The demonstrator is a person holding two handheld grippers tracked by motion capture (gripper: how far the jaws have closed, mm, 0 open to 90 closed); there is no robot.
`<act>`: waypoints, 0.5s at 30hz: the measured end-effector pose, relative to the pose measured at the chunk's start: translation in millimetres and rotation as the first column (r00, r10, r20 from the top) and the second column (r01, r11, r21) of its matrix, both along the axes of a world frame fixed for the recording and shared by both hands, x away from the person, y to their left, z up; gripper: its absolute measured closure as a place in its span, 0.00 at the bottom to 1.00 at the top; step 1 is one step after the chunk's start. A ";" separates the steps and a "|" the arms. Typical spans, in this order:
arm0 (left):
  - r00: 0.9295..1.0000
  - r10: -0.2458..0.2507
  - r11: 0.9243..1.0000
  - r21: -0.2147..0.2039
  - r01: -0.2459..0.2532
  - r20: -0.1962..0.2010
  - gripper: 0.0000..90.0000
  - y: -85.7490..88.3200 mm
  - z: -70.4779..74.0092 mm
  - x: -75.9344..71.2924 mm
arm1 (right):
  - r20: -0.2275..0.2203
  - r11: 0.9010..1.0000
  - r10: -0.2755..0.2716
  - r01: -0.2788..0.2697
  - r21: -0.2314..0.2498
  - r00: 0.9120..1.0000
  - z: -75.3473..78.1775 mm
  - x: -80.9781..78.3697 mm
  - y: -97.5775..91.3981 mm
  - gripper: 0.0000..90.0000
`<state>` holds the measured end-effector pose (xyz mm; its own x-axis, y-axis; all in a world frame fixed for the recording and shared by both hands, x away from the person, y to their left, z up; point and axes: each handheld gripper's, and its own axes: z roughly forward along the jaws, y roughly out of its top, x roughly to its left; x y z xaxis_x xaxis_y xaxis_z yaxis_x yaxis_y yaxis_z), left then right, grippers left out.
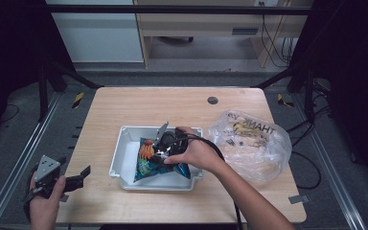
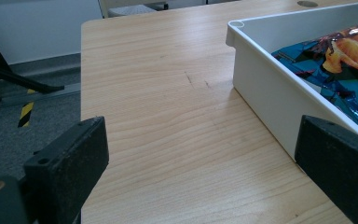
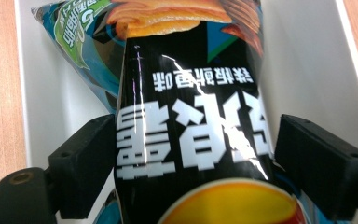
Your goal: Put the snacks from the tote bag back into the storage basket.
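- The black snack bag lies in the white bin on the blue chip bag.
- Right hand-held gripper: jaws apart, straddling it without pressing; the bag's long axis runs toward 12 o'clock.
- Left hand-held gripper: parted, empty, bin at 2 o'clock.

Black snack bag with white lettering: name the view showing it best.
The right gripper view: the black snack bag with white lettering sits large between open jaws, print readable. The high view shows a sliver under the hand. The left gripper view shows the blue bag.

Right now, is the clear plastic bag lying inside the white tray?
No, the clear plastic bag lies on the table beside the white tray.
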<state>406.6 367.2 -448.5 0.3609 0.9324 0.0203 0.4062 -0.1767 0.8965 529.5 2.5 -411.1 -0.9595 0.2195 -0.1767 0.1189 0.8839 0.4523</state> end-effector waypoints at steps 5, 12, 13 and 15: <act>1.000 0.001 1.000 0.000 -0.001 -0.001 0.03 -0.1 -0.1 0.0 | 0.006 1.000 0.002 -0.002 0.027 1.000 4.6 -1.8 -3.8 0.11; 1.000 0.005 1.000 0.000 -0.005 0.001 0.03 0.3 0.0 -0.4 | 0.011 0.999 0.003 -0.003 0.045 1.000 9.9 -5.1 -8.0 0.10; 1.000 0.005 1.000 0.000 -0.005 0.001 0.03 0.4 -0.1 -0.4 | 0.015 0.998 -0.003 0.002 0.056 1.000 12.0 -6.1 -9.0 0.09; 1.000 0.005 1.000 0.000 -0.005 0.000 0.03 0.3 -0.2 -0.4 | 0.024 0.998 -0.005 0.003 0.066 1.000 14.2 -6.4 -10.4 0.09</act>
